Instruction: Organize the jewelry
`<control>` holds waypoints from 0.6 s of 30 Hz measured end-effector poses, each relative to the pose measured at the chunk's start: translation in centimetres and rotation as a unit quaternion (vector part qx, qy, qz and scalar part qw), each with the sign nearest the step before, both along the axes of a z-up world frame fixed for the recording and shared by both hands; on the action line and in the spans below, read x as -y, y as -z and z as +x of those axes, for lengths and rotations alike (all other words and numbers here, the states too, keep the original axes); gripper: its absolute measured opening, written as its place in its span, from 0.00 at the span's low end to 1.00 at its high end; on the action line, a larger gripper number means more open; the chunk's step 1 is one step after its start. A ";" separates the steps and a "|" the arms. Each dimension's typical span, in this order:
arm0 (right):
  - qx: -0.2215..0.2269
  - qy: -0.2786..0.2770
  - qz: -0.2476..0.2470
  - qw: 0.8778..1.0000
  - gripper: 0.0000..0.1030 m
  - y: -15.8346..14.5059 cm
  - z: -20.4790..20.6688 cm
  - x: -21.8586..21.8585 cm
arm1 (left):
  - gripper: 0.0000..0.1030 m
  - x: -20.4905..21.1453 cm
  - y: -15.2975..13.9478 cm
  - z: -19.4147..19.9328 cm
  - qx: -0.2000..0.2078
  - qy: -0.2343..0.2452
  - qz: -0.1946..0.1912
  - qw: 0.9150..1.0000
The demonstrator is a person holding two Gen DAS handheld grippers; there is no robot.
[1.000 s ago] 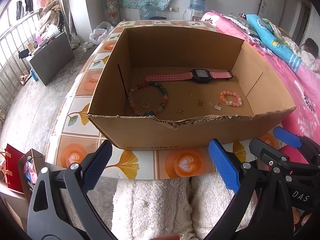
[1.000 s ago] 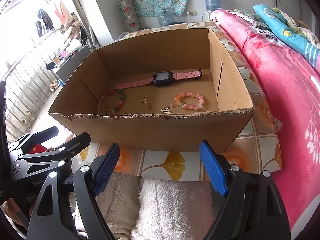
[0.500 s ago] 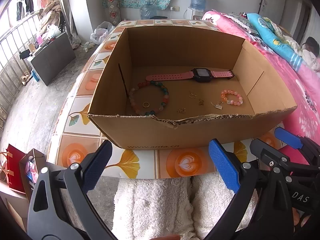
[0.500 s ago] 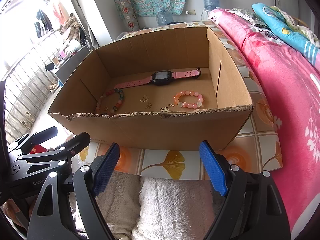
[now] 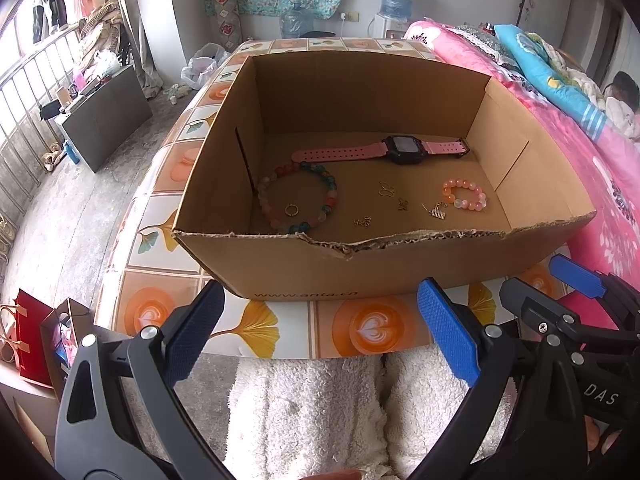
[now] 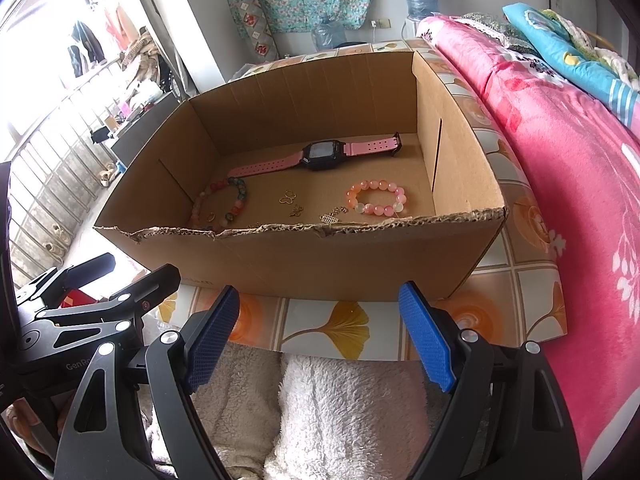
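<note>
The cardboard box [image 5: 384,268] carries a printed web address, "www.anta.cn", low on its near outer wall. The right gripper [image 5: 524,284] shows the white letters "DAS" on its black body in the left wrist view. The left gripper [image 6: 140,268] reads "GenRo", cut off, in the right wrist view.

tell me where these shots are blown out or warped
Left wrist view: sharp, evenly lit, but fisheye bows the box rim and blacks out the corners. Right wrist view: window at upper left is blown out white, same bowing, jewelry still crisp.
</note>
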State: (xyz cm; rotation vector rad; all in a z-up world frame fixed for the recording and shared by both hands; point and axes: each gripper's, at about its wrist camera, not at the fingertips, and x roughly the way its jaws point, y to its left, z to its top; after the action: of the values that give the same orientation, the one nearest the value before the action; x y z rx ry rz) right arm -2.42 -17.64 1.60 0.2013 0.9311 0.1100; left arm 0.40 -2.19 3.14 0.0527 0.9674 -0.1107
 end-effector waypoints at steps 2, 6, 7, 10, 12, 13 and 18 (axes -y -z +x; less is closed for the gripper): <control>0.000 -0.001 0.000 1.000 0.78 0.0 0.1 0.0 | 0.91 0.0 0.1 0.0 -0.002 -0.001 -0.002 1.000; -0.002 -0.001 0.001 1.000 0.78 0.0 0.1 0.1 | 0.91 0.2 0.0 0.1 -0.003 0.000 0.003 1.000; -0.001 -0.001 0.001 1.000 0.78 0.0 0.0 0.2 | 0.91 0.3 0.0 0.2 -0.003 0.001 0.005 1.000; -0.001 -0.002 0.002 1.000 0.78 -0.1 0.1 0.3 | 0.91 0.4 -0.1 0.2 -0.002 -0.001 0.007 1.000; -0.003 -0.002 0.002 1.000 0.78 -0.1 0.1 0.3 | 0.91 0.3 0.0 0.2 -0.004 -0.001 0.008 1.000; -0.004 -0.002 0.002 1.000 0.78 0.0 0.2 0.3 | 0.91 0.3 0.0 0.2 -0.006 -0.002 0.008 1.000; -0.009 -0.002 0.003 1.000 0.78 0.2 0.5 0.4 | 0.91 0.3 0.2 0.5 -0.011 -0.004 0.010 1.000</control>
State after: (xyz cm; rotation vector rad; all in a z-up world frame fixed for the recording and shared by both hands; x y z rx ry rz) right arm -1.89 -17.99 1.40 0.2062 0.9488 0.1143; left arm 0.87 -2.51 2.93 0.0670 0.9907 -0.0947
